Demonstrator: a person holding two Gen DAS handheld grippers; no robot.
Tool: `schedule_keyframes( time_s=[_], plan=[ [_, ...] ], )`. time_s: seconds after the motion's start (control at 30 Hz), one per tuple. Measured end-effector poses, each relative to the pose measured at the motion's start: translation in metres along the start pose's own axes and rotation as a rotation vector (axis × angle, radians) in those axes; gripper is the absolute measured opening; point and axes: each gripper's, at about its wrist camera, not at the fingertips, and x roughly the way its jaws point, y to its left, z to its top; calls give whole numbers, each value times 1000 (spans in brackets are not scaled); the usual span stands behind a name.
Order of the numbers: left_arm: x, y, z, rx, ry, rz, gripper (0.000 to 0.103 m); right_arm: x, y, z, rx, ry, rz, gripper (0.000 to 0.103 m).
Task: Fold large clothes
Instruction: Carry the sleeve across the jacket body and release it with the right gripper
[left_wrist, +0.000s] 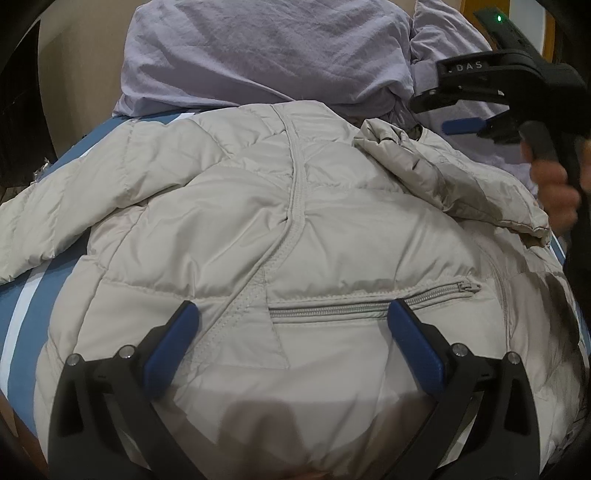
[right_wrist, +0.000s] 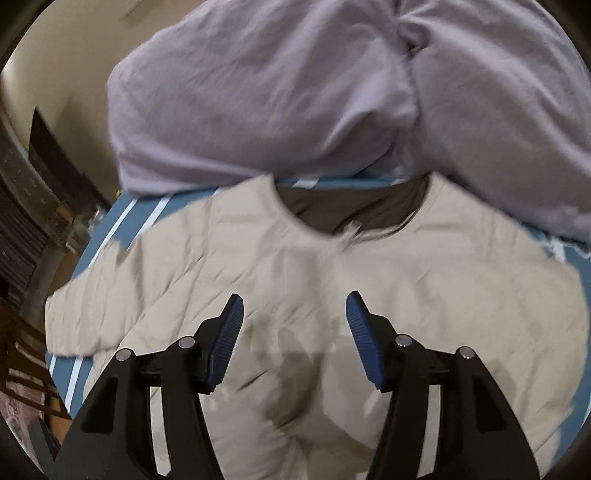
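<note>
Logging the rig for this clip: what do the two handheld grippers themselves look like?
Both are matte black plastic frames with round silver pivot pins and ribbed blue pads lining the jaws. The left gripper and right gripper look alike. Seen from the left wrist, the right one bears white lettering "DAS", a green indicator light and a black handle.

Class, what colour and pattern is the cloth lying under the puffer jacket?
Blue with white stripes, clearest in the right wrist view.

Both wrist views look steeply down, close over the beige jacket; lilac bedding shared at top.
</note>
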Motion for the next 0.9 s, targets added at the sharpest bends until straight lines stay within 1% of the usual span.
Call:
schedule_keyframes(
  time_s=[0.07,0.1,0.13,0.27,0.3,0.37,0.4,0.47,0.53,0.67,0.9],
  plan=[
    [0,0,0,-4,2,3,101,4,-19,12,19,16,-56,60],
    [0,-1,1,-7,6,10,101,9,-24,17,28,34,-79,60],
    [0,-1,1,-8,9,15,101,12,-31,19,35,71,-104,60],
    [0,-2,0,0,13,26,101,24,-39,16,56,181,-135,60],
    [0,-2,0,0,13,26,101,25,-40,14,56,193,-145,60],
    [1,-3,1,6,15,33,101,25,-38,10,54,207,-146,65],
    [1,-3,1,8,16,36,101,25,-35,7,50,201,-146,68],
    [1,-3,1,8,14,36,101,23,-32,2,37,187,-153,68],
    [1,-2,1,7,10,33,101,23,-30,-3,32,163,-155,71],
    [0,-2,0,5,5,31,101,20,-28,-14,30,75,-163,74],
    [-1,-2,-1,7,1,33,101,17,-24,-39,53,-25,-207,75]
  ],
)
